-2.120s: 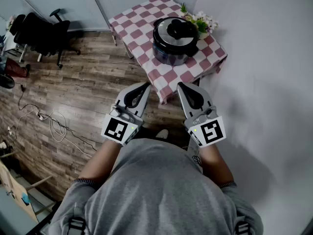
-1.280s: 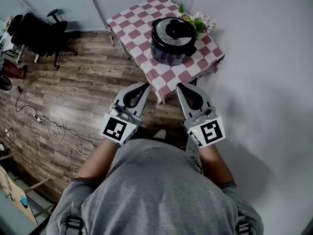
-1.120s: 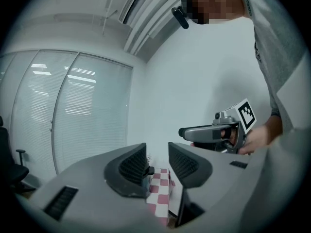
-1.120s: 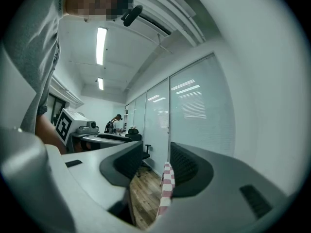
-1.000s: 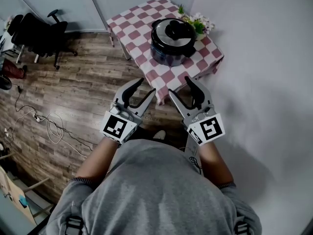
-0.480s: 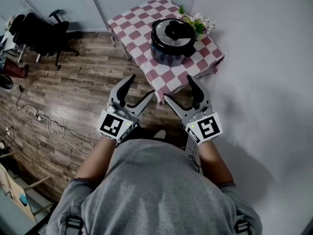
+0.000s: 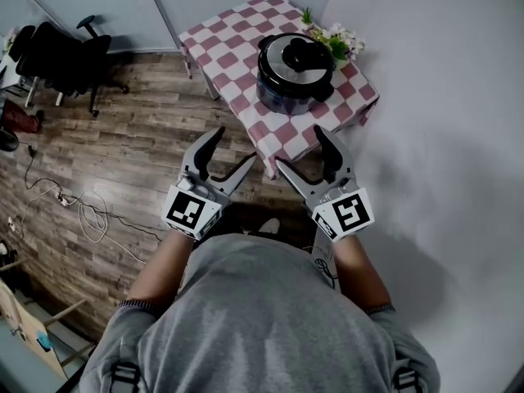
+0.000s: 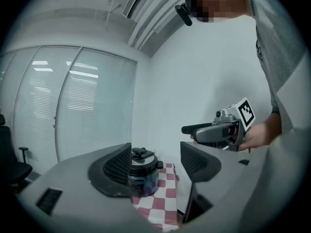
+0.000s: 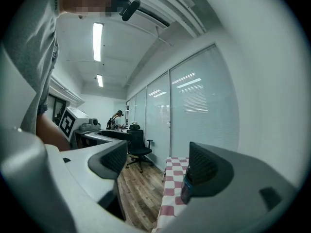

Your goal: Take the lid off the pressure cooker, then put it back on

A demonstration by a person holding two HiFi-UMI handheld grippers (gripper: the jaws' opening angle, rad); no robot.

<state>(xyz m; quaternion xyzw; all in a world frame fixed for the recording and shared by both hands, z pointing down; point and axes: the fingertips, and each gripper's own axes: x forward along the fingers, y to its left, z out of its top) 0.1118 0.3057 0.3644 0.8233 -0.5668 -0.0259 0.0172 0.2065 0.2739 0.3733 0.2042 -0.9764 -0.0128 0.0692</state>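
The pressure cooker (image 7: 295,76) stands on a table with a red-and-white checked cloth (image 7: 233,51), its black-knobbed lid (image 7: 296,56) in place. In the head view both grippers hang above the wooden floor, short of the table's near corner. My left gripper (image 7: 232,150) and right gripper (image 7: 301,148) are open; their jaws have just been opening, with nothing between them. The left gripper view frames the cooker (image 8: 142,174) far off between the jaws of the left gripper (image 8: 155,166). In the right gripper view the cooker (image 9: 186,191) peeks from behind the right jaw of the right gripper (image 9: 158,164).
A pot of flowers (image 7: 336,38) stands on the table behind the cooker, against the white wall (image 7: 442,137). A black office chair (image 7: 70,56) and loose cables (image 7: 82,207) are on the floor to the left. Glass partitions run behind the table.
Both grippers' jaws swung from shut to wide open. The hands shifted a little and the cooker sits slightly nearer in the head view.
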